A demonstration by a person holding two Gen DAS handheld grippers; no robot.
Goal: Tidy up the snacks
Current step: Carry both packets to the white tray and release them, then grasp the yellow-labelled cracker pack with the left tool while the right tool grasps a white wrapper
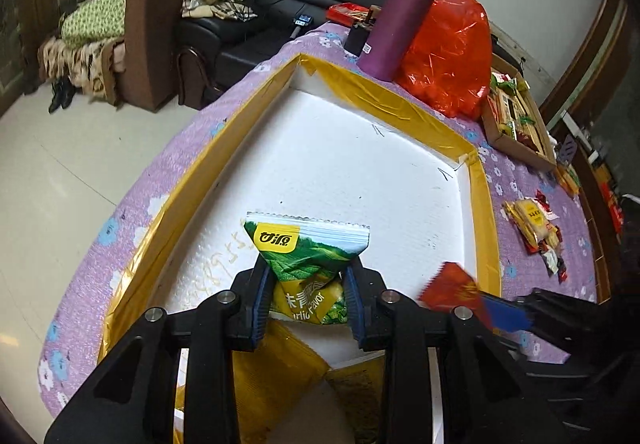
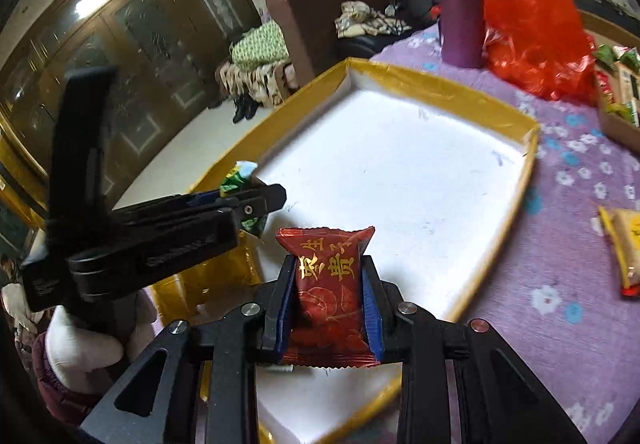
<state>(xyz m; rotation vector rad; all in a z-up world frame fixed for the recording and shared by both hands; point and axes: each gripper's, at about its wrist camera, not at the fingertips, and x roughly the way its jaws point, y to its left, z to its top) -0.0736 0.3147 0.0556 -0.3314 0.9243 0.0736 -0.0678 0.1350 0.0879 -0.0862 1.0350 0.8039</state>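
Observation:
My left gripper (image 1: pixel 306 276) is shut on a green and yellow snack packet (image 1: pixel 310 256), held over the near end of a white foam tray (image 1: pixel 360 163) with a gold-taped rim. My right gripper (image 2: pixel 330 276) is shut on a red snack packet with gold characters (image 2: pixel 328 292), held over the tray's (image 2: pixel 400 171) near edge. The right gripper and red packet (image 1: pixel 448 286) show at the lower right in the left wrist view. The left gripper (image 2: pixel 256 199) with its green packet (image 2: pixel 236 177) shows at the left in the right wrist view.
A purple flask (image 1: pixel 400 15) and a red plastic bag (image 1: pixel 448 47) stand behind the tray on a purple flowered cloth (image 1: pixel 132 228). A cardboard box of snacks (image 1: pixel 516 115) and loose packets (image 1: pixel 532 224) lie to the right. Sofas stand beyond the table.

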